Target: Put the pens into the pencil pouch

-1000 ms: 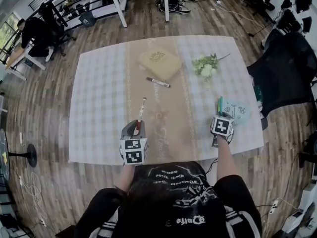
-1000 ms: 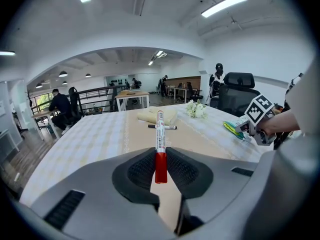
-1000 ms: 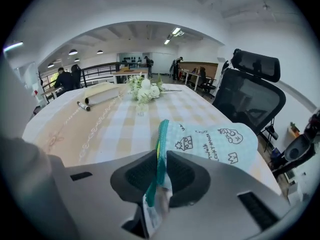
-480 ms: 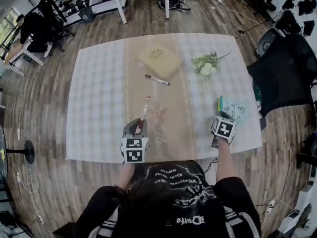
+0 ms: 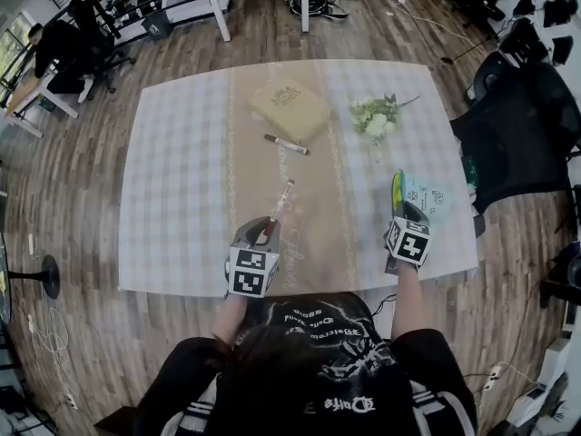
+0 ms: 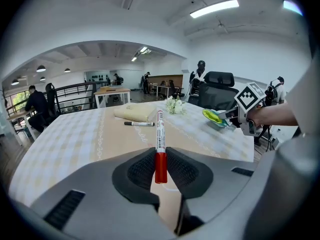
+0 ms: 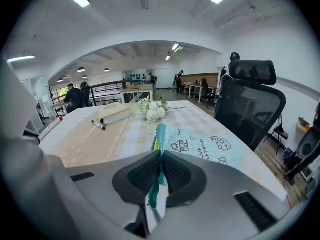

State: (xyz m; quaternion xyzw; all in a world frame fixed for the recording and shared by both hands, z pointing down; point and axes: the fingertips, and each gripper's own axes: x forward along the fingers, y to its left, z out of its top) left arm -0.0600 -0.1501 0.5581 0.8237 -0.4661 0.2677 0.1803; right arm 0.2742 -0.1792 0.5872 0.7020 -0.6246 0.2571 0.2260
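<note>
My left gripper (image 5: pixel 264 235) is shut on a white marker with a red cap (image 5: pixel 280 200). It grips the capped end, and the marker points away over the table, tilted to the right. In the left gripper view the red cap (image 6: pixel 160 166) sits between the pads. My right gripper (image 5: pixel 405 214) is at the table's right side. Its jaws are closing on the teal zipper edge of the light-blue pencil pouch (image 5: pixel 429 197), and the pads press on that edge (image 7: pixel 159 149), lifting it. A second, black marker (image 5: pixel 286 144) lies on the tan runner farther back.
A tan book (image 5: pixel 290 107) lies at the back centre, with a bunch of white flowers (image 5: pixel 377 121) to its right. The checked tablecloth (image 5: pixel 182 171) covers the table. A black office chair (image 5: pixel 517 134) stands past the right edge.
The right gripper has closed on the pouch's edge and raised it off the table. The left gripper has shifted right, swinging the marker's tip toward the right.
</note>
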